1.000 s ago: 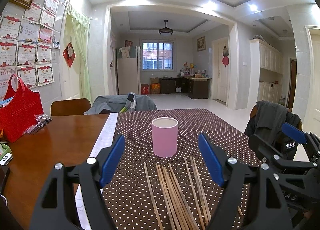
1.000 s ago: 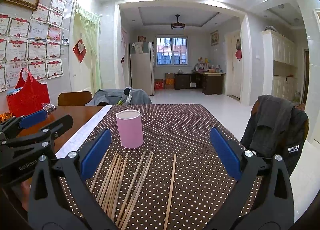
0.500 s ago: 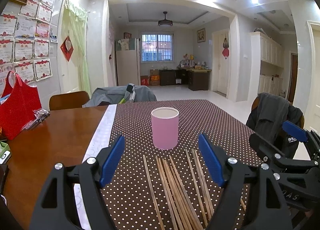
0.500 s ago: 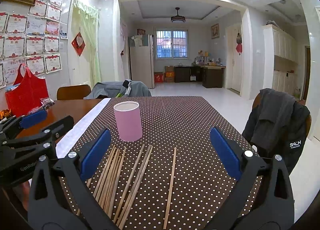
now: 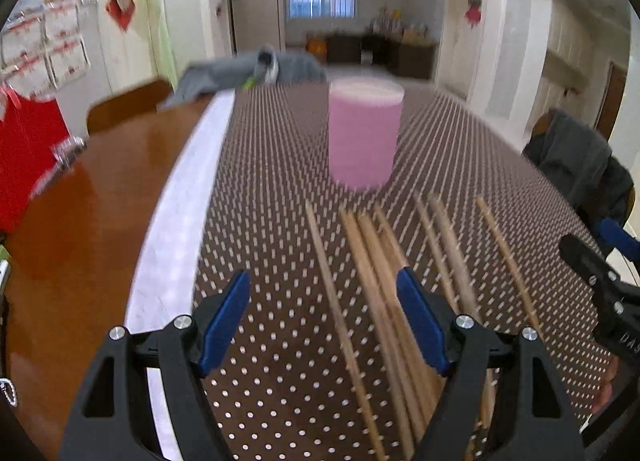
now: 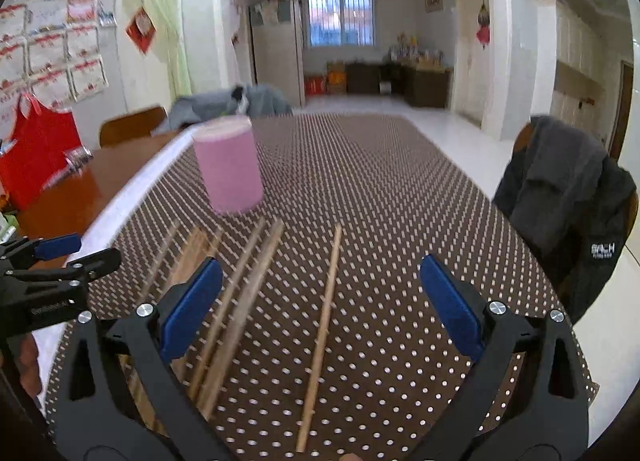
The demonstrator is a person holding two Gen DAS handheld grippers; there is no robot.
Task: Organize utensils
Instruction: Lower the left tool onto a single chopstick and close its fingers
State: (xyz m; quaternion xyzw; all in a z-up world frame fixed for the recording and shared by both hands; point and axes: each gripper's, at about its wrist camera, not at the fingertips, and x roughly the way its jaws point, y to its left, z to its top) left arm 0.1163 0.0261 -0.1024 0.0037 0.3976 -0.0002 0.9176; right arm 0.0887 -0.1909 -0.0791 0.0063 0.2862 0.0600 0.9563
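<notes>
A pink cylindrical cup [image 5: 364,133] stands upright on the brown dotted tablecloth [image 5: 280,221]; it also shows in the right wrist view [image 6: 229,165]. Several wooden chopsticks [image 5: 380,285] lie side by side in front of it. My left gripper [image 5: 322,321] is open and empty, low over the leftmost chopsticks. My right gripper [image 6: 318,297] is open and empty, with one separate chopstick [image 6: 322,309] lying between its fingers and the chopstick bundle [image 6: 236,297] to its left. Both views are blurred by motion.
A red bag [image 5: 24,157] stands on the bare wooden table [image 5: 92,213] at the left. A chair with a dark jacket [image 6: 568,197] is at the right edge. A grey garment [image 6: 228,105] lies on a chair beyond the far end.
Both grippers have tilted down and moved forward, closer to the chopsticks and the cup. Both have stayed open.
</notes>
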